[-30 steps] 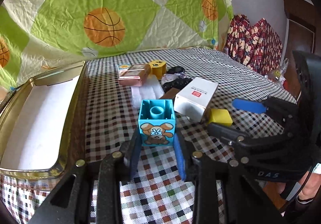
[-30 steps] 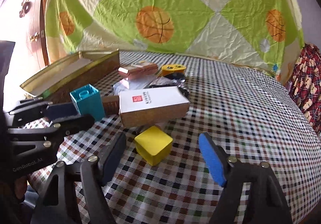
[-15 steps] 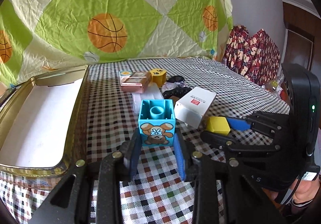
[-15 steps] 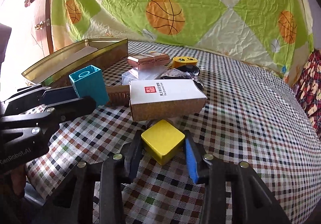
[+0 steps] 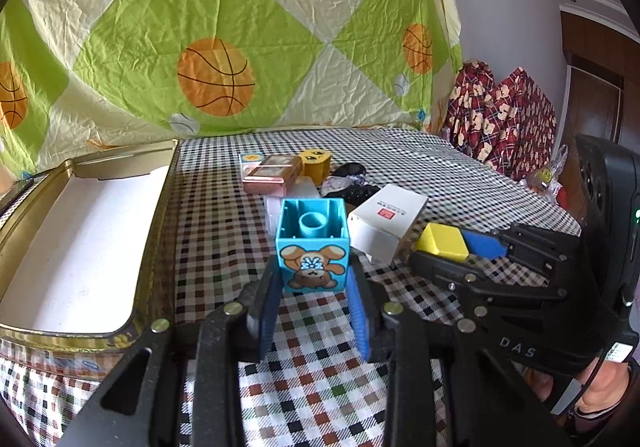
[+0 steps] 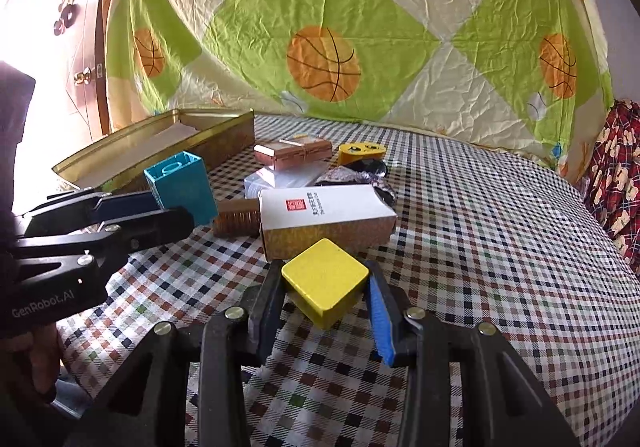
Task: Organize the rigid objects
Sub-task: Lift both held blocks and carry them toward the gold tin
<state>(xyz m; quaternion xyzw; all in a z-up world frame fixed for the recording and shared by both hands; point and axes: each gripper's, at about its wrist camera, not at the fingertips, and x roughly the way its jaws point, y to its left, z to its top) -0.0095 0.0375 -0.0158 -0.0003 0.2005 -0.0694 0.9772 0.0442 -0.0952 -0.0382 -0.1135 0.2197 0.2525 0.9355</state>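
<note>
**Two claws, two blocks, both gripped**

The left claw [image 5: 312, 287] is clenched on a turquoise plastic toy block with a cartoon bear print [image 5: 313, 249]; its hollow, open side with a round tube faces up, and the bear on the near face is upside down. The block is roughly cubic, so no long axis shows. The right claw [image 6: 326, 287] has just closed and now grasps a yellow square block with rounded corners [image 6: 325, 281] — one flat face up, a corner pointing back toward the camera.

Just beyond the right claw lies a white and gold cardboard carton [image 6: 326, 217], its long axis running across the view, with a red square seal and small print too fine to read. A brown ribbed bar [image 6: 237, 222] lies just left of it. Further ahead lie one rose-gold metallic box [image 6: 294, 154], one yellow emoji-face block [image 6: 362, 153] and one clear plastic case [image 6: 280, 179].

Left of the left claw sits one open gold tin with a white lining [image 5: 160, 215], its long axis running away from the camera. Everything rests on the checked-cloth surface [image 6: 500, 247].

Readable writing: "GenRobot.AI" on the left claw's body, "DAS" on the right.
</note>
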